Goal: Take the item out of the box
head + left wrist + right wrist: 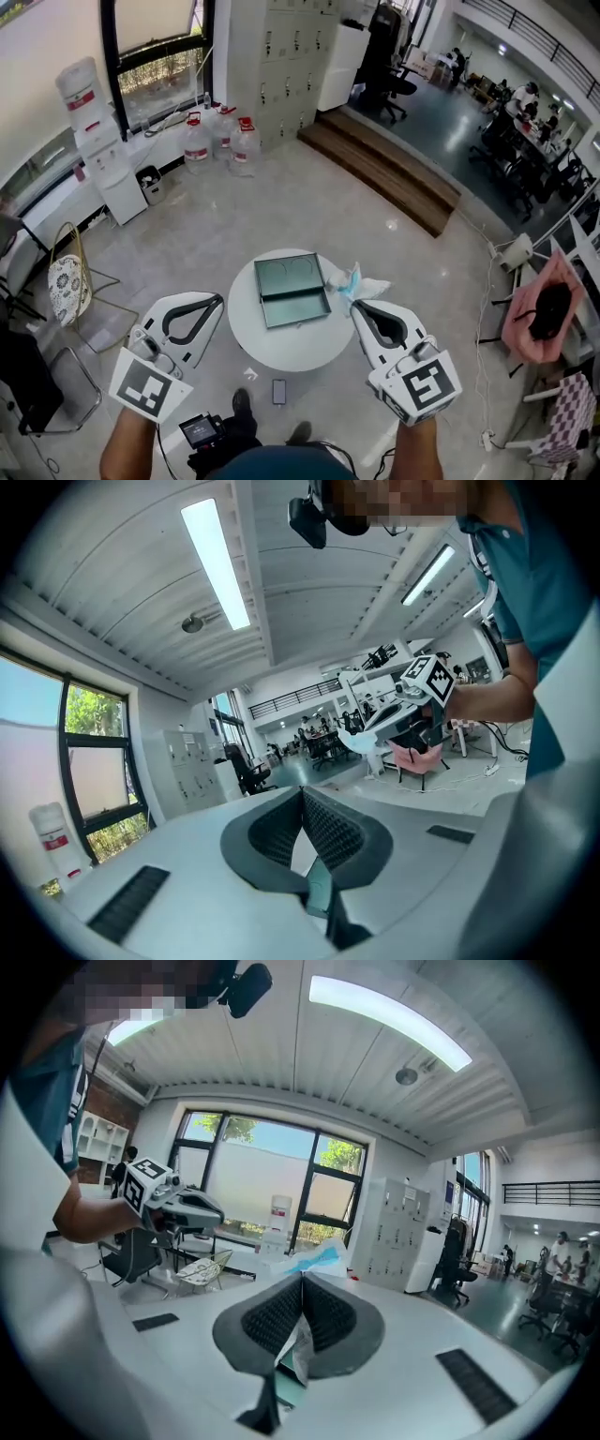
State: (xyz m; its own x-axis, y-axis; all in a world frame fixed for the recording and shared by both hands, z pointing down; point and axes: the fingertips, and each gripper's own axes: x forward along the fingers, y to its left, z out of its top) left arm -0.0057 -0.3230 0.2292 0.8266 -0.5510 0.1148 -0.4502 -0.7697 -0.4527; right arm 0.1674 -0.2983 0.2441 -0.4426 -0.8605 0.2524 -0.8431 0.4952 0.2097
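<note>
An open green metal box [292, 289] lies on the round white table [281, 352], its inside bare. My right gripper [357, 307] hangs at the table's right edge, shut on a crumpled white and blue packet [357, 281] that sticks out past the fingertips, beside the box and outside it. In the right gripper view the packet [313, 1260] pokes above the closed right gripper [302, 1281]. My left gripper [221, 299] hovers left of the table with its jaws together and nothing in them. From the left gripper view, the left gripper [302, 795] is closed, and the packet [360, 743] hangs across.
A phone [278, 391] lies on the floor in front of the table. A wire chair [71, 281] stands at the left, water bottles [217, 141] and a dispenser [97, 141] behind. Wooden steps [384, 169] run at the back right; a pink chair [547, 309] is at the right.
</note>
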